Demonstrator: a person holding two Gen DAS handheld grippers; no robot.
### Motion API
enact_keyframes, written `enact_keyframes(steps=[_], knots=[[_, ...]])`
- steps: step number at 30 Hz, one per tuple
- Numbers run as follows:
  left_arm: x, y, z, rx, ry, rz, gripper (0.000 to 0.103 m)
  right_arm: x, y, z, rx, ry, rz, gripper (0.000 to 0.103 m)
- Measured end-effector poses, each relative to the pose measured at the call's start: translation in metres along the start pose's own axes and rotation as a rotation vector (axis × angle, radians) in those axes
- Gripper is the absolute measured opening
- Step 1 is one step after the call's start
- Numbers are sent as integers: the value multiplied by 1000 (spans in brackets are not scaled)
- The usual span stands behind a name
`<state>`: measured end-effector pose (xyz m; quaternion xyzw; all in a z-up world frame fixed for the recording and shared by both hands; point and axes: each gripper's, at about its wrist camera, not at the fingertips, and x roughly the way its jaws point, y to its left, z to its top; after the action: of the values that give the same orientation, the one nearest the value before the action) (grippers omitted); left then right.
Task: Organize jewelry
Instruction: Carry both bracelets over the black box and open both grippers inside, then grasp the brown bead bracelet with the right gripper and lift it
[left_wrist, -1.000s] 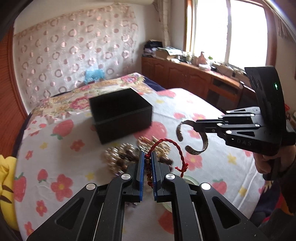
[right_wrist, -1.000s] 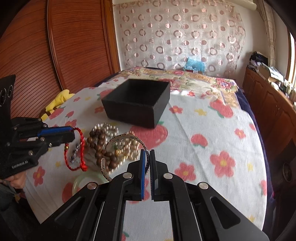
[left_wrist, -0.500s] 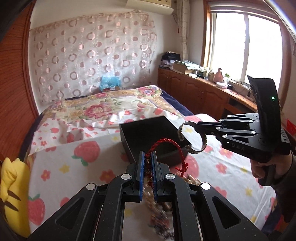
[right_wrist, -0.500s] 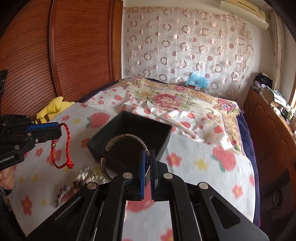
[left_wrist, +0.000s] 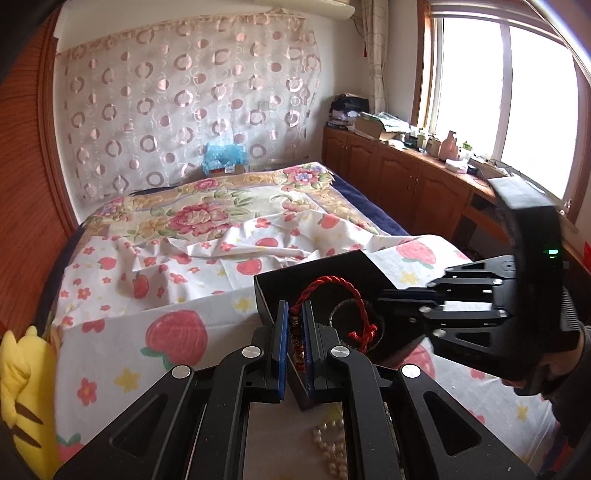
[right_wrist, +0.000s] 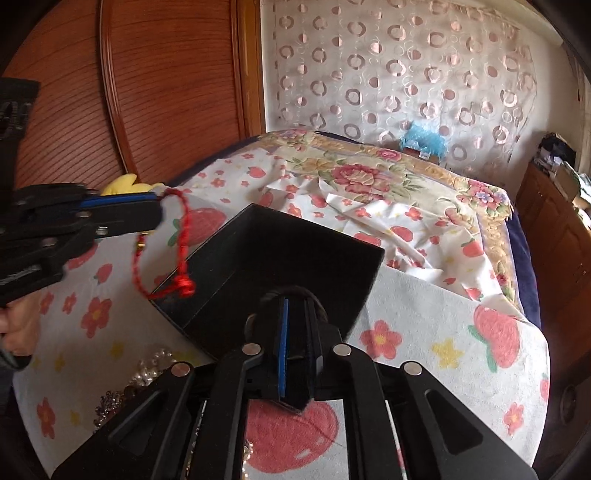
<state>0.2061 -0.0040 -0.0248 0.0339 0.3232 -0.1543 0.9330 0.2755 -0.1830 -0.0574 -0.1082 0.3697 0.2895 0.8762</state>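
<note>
- Two grippers meet over one black box (right_wrist: 295, 258), which sits open-topped on a cloth (right_wrist: 436, 317) printed with strawberries and flowers.
- Left gripper (left_wrist: 294, 325): its blue-padded fingers are pinched together on a red braided cord bracelet (left_wrist: 345, 295). A loop of the cord stands up past the fingertips, and small gold-brown beads show between the pads.
- From the right wrist view, that same left gripper (right_wrist: 155, 206) comes in from the left edge, and the red cord bracelet (right_wrist: 181, 251) hangs down from it with its knot at the near left rim of the box (whether it touches the rim I cannot tell).
- Right gripper (right_wrist: 297, 314): its tips reach down inside the box, closed on a dark metal bangle (right_wrist: 291, 293) whose curve shows just ahead of the fingers.
- In the left wrist view the right gripper (left_wrist: 399, 299) reaches in from the right, and the bangle (left_wrist: 341, 308) reads as a pale ring inside the box (left_wrist: 317, 280).
- A heap of pearl beads (right_wrist: 155, 365) lies on the cloth near the box's front left corner; a few pearls (left_wrist: 328, 439) also show under the left gripper.
- A yellow plush toy (left_wrist: 22, 387) lies at the cloth's left edge.
</note>
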Motion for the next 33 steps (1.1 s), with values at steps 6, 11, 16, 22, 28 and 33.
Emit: enact_keyframes(steps=[6, 11, 16, 22, 28, 33], knots=[[27, -1, 11, 14, 31, -21, 6, -14, -14, 0, 45, -41, -9, 11], [38, -4, 15, 13, 48, -33, 12, -22, -21, -6, 59, -53, -35, 11], [29, -1, 9, -10, 38, -40, 29, -30, -18, -16, 69, -59, -46, 11], [0, 0, -8, -31, 25, -48, 32, -47, -2, -31, 64, -69, -52, 11], [-29, -5, -42, -45, 25, -38, 35, -57, 23, -52, 66, -70, -32, 14], [-51, -5, -67, -62, 21, -30, 35, -63, 45, -67, 63, -63, -18, 14]])
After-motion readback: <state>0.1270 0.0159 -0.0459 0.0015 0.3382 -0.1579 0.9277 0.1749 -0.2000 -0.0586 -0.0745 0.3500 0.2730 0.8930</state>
